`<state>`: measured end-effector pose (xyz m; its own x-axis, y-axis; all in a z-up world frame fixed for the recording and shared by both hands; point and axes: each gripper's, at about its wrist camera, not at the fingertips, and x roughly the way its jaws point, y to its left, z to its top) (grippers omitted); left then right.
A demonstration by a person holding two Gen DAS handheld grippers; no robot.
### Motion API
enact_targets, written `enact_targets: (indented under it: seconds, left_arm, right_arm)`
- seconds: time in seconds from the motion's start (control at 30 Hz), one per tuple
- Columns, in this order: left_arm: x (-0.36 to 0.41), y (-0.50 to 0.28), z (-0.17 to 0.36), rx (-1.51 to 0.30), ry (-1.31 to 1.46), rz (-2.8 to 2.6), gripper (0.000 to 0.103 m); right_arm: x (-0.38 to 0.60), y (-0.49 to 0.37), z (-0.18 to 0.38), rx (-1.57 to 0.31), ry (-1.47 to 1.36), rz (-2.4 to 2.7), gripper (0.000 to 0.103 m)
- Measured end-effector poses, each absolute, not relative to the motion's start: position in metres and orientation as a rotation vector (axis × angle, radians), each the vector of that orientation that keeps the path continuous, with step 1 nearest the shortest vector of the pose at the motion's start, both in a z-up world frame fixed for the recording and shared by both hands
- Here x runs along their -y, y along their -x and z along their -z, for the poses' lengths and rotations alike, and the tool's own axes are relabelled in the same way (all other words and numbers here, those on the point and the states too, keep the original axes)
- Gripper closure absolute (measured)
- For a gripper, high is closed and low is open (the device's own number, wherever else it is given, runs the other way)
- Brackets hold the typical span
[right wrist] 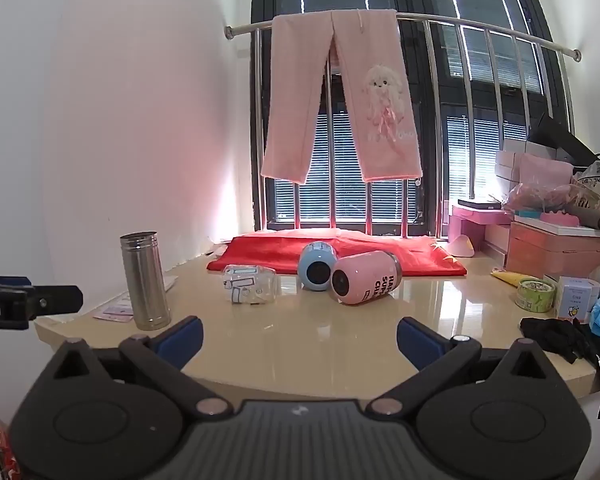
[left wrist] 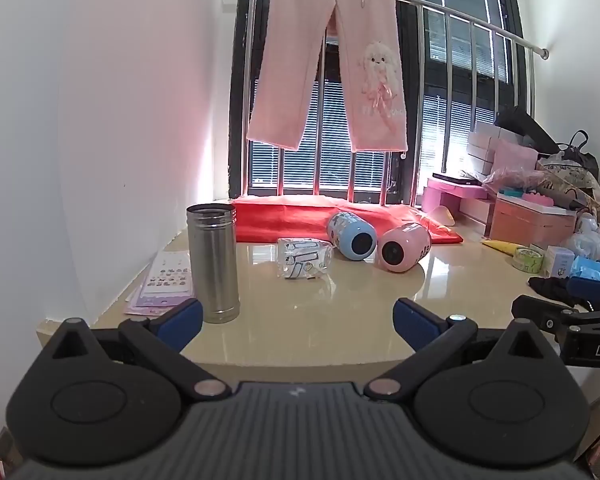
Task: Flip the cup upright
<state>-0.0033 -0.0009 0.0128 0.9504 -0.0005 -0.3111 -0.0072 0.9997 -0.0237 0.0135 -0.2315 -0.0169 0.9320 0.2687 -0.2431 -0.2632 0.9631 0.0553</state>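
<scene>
A steel cup (left wrist: 213,263) stands upright at the left of the beige counter (left wrist: 340,320); it also shows in the right wrist view (right wrist: 145,280). A clear glass cup (left wrist: 304,258) (right wrist: 249,284), a blue cup (left wrist: 352,236) (right wrist: 317,265) and a pink cup (left wrist: 405,248) (right wrist: 364,282) lie on their sides mid-counter. My left gripper (left wrist: 298,320) is open and empty, near the counter's front edge, right of the steel cup. My right gripper (right wrist: 300,338) is open and empty, in front of the lying cups.
A red cloth (left wrist: 300,216) lies behind the cups under a railing with a pink towel (left wrist: 328,64). Sticker sheets (left wrist: 164,284) lie by the left wall. Boxes, tape (right wrist: 536,294), black cloth (right wrist: 556,338) and clutter fill the right side.
</scene>
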Motion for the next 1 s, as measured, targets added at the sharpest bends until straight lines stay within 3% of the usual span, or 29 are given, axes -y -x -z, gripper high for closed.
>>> enact_targets:
  seconds: [1.0]
  left_arm:
    - [-0.002,0.005,-0.001,-0.295,0.026,-0.002,0.0]
  right_arm:
    - [0.232,-0.013,0.018,-0.248,-0.022,-0.272,0.0]
